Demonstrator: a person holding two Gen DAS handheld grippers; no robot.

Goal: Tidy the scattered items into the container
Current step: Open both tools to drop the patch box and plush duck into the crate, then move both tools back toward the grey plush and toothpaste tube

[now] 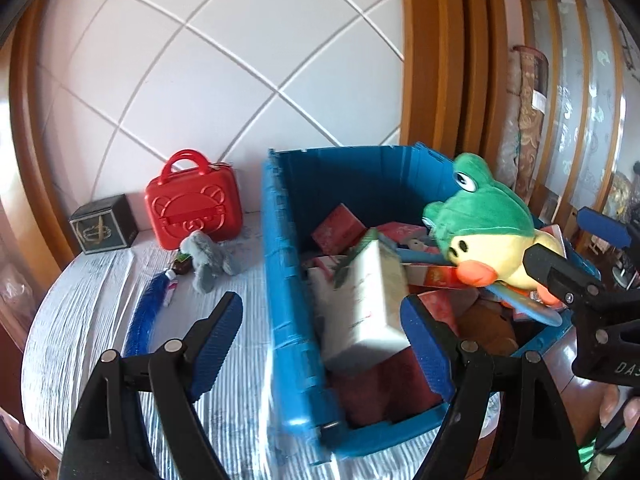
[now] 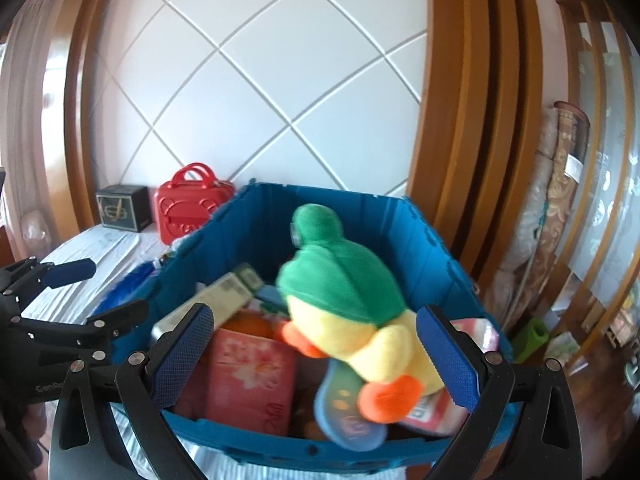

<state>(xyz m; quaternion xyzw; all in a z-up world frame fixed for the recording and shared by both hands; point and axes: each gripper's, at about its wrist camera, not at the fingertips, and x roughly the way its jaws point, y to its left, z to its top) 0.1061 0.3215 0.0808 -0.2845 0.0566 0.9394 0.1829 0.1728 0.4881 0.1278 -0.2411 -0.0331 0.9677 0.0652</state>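
Both grippers spread wide, nothing pinched: left gripper (image 1: 324, 344), right gripper (image 2: 316, 350). Frog-hooded plush (image 2: 352, 312) perches atop the heaped blue crate (image 2: 360, 208); one nudge could tip it out.

Bright daylight, motion blur mid-frame — fisheye bending, dark corners.

White wall panel crossed by diagonal grooves (image 1: 240, 60): left of the tall orange-brown wooden pillar (image 1: 440, 60). Rolled patterned carpets (image 1: 524, 120): standing upright just right of the pillar. Frosted glass panels with pale leaf motifs (image 1: 580, 100): further right of the pillar, beyond the carpets. White, blue-striped cloth (image 1: 80, 300): spread low, well left of the pillar's foot.
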